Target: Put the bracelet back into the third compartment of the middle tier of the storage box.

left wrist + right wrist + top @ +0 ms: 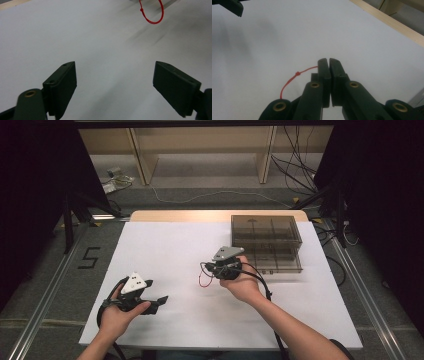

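A thin red string loop (201,281) with a small knot hangs from my right gripper (206,268) over the middle of the white sheet (165,240). In the right gripper view the jaws are pressed together (329,62), and the red string (294,76) runs out from them to the left. My left gripper (161,301) rests low near the front left of the sheet, pointing right. Its jaws stand wide apart (115,85) with nothing between them. Beyond them the red string (155,17) dangles above the sheet.
A smoky see-through drawer box (267,242) stands at the back right of the table, just behind my right hand. A tip of the left gripper (233,6) shows in the corner of the right gripper view. The table's wooden edge (392,23) runs along the far side.
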`<control>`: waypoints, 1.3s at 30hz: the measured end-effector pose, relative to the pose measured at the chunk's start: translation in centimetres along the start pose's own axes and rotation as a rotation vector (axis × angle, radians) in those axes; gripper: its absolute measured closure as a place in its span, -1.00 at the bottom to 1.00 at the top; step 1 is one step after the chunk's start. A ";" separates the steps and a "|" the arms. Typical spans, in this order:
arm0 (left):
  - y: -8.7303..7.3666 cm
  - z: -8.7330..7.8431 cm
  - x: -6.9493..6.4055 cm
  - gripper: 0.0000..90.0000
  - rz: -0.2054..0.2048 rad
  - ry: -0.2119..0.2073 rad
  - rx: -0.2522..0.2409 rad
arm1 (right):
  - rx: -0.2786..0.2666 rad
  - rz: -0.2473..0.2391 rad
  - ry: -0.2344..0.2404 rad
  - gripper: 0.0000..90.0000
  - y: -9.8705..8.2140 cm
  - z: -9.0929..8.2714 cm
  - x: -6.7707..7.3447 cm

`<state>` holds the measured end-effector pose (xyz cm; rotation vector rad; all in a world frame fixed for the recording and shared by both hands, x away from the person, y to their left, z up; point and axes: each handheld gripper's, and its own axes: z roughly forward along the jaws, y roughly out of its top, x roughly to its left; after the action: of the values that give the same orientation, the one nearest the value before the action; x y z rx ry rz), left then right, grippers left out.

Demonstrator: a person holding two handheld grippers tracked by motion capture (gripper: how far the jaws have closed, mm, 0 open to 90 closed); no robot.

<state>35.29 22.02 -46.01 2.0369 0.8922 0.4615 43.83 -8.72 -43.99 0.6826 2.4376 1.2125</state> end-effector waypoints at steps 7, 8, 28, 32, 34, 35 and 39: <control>0.0 0.0 0.0 -0.57 0.000 0.001 0.000 | 0.001 0.005 -0.003 0.97 0.0 -0.4 -0.1; 0.0 0.0 0.0 -0.57 0.002 0.001 0.002 | 0.000 0.003 -0.006 0.97 0.0 -0.4 -0.1; 0.0 0.0 0.0 -0.57 0.000 0.001 0.000 | -0.008 0.019 -0.030 0.97 -0.3 -1.4 -0.7; 0.0 0.0 0.0 -0.57 0.000 0.001 0.000 | -0.012 0.022 -0.035 0.97 -0.3 -1.5 -0.8; 0.0 0.0 0.0 -0.57 0.000 0.001 0.000 | -0.013 0.026 -0.036 0.97 -0.3 -1.6 -0.9; 0.0 0.0 0.0 -0.57 -0.001 0.001 -0.001 | -0.012 0.022 -0.038 0.97 -0.3 -1.7 -0.9; 0.0 0.0 0.0 -0.57 -0.001 0.000 -0.001 | -0.018 0.026 -0.042 0.97 -0.4 -1.9 -1.1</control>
<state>35.27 22.00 -46.00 2.0354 0.8930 0.4618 43.68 -10.72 -43.09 0.7296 2.3878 1.2164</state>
